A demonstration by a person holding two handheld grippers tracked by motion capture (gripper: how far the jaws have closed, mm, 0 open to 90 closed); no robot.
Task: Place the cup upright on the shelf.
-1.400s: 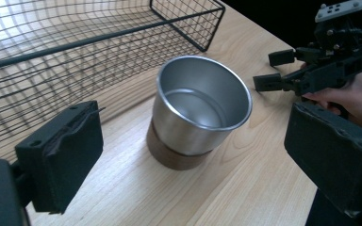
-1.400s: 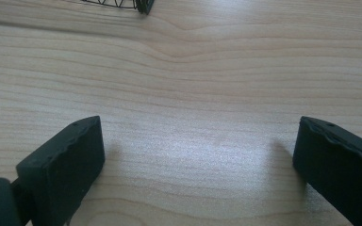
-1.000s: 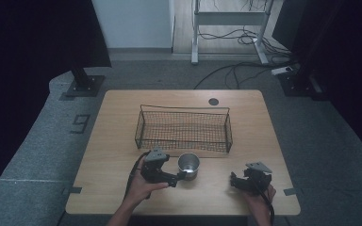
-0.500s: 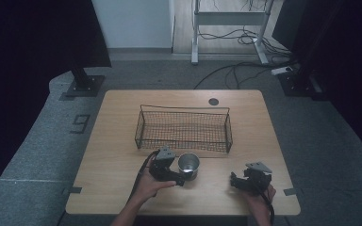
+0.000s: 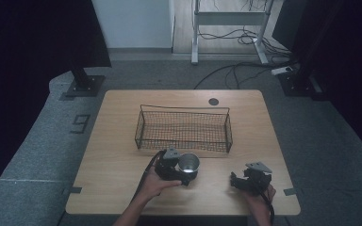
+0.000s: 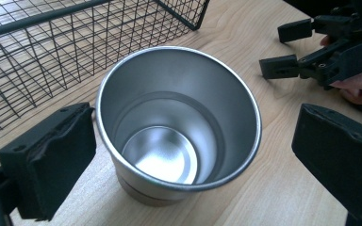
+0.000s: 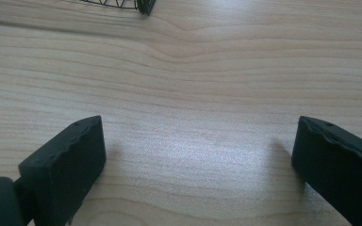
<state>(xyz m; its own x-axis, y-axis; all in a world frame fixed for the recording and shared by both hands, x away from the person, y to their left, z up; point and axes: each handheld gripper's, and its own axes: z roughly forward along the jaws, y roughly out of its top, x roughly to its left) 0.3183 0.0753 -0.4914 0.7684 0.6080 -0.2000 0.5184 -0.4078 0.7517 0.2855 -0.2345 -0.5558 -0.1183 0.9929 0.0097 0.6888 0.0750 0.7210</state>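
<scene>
From the left gripper view I look straight down into the cup [image 6: 176,127]: a bare steel tumbler, upright on the table [image 6: 245,42], polished inside with a stepped floor. My left gripper [image 6: 188,155] has its jaws around it. The near pad just meets the rim on one side, while the far pad stands clear of the wall on the other, so the cup sits between spread jaws that have just been opening. That view also catches the right gripper [image 6: 311,52] farther off, with fingers wrapped round its body.

The high view gives me the layout instead. The cup [image 5: 189,163] stands near the front middle of the table [image 5: 118,141], just in front of the basket [image 5: 184,129], a black wire one with its long side toward me. The left gripper [image 5: 181,174] is against the cup and the right gripper [image 5: 238,181] rests well apart near the front right edge.

The right gripper view shows its jaws spread wide over bare wood grain, plus one basket corner [image 7: 143,5] at the top edge.

I can read a "9" marked on the grey floor [image 5: 80,123] left of the table. Cables trail across the floor behind, and dark curtains close both sides.
</scene>
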